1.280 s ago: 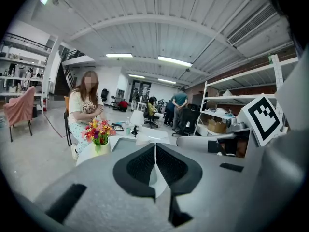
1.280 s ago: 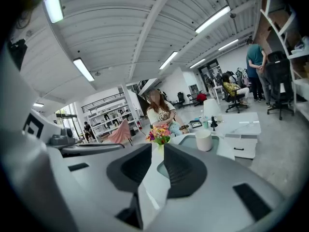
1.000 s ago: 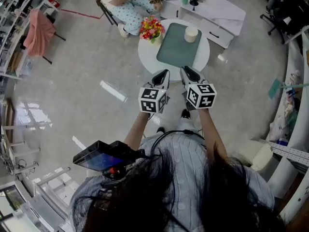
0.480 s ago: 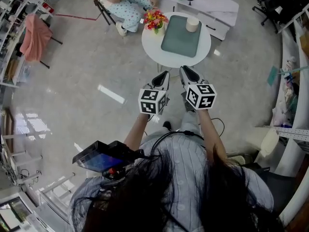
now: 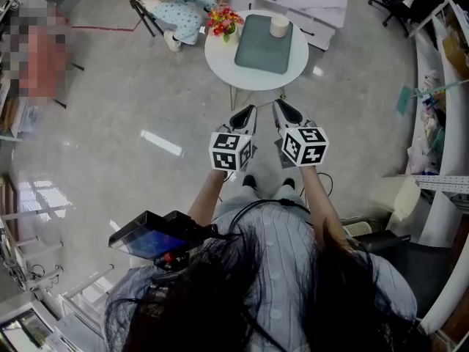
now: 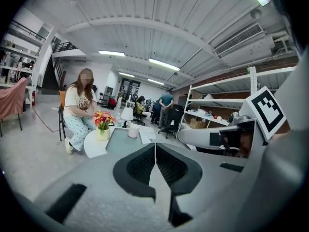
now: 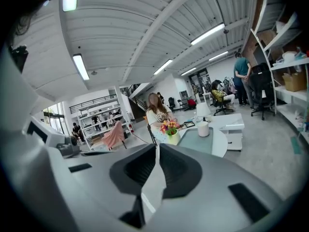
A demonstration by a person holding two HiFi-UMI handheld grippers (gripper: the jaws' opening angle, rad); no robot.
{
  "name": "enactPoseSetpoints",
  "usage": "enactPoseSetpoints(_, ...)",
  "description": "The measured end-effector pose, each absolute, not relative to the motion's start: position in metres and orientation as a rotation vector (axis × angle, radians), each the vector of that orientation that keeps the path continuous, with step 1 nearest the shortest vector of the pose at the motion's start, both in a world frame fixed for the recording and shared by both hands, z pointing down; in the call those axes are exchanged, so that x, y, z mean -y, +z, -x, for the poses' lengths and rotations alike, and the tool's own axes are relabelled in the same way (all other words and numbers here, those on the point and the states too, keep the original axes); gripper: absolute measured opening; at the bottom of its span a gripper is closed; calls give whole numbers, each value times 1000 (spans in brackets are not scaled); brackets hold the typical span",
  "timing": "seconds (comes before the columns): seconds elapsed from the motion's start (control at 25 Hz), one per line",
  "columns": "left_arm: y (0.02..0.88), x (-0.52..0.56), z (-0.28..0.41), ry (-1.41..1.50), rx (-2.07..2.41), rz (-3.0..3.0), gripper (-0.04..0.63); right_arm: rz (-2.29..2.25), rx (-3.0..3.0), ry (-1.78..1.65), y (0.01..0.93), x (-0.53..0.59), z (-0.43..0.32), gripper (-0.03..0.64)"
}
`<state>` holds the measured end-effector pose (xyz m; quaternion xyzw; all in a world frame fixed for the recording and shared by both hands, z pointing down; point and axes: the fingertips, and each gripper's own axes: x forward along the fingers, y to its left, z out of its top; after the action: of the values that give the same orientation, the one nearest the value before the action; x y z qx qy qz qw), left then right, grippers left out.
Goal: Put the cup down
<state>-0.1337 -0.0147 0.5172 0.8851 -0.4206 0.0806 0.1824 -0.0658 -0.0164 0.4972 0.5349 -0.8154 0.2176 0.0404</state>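
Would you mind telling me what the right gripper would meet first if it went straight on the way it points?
The way looks free nearby; farther on, the right gripper would probably reach the round table near the flower vase, though depth is unclear.

Bright, even light from ceiling strip lamps (image 6: 164, 64) glares on the glossy floor (image 5: 161, 144); fisheye edges darken.

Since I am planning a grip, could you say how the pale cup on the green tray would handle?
The cup looks straight-sided and fairly broad, so it probably stands steady yet would roll if knocked over. Its smooth-looking wall may slip when gripped. Whether it holds liquid cannot be seen.
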Motion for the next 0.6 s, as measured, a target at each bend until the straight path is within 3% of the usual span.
enactPoseSetpoints(0.6,499,-31,90,210,1265,-2483,18,-1562,2554,656,486,-30,30,46)
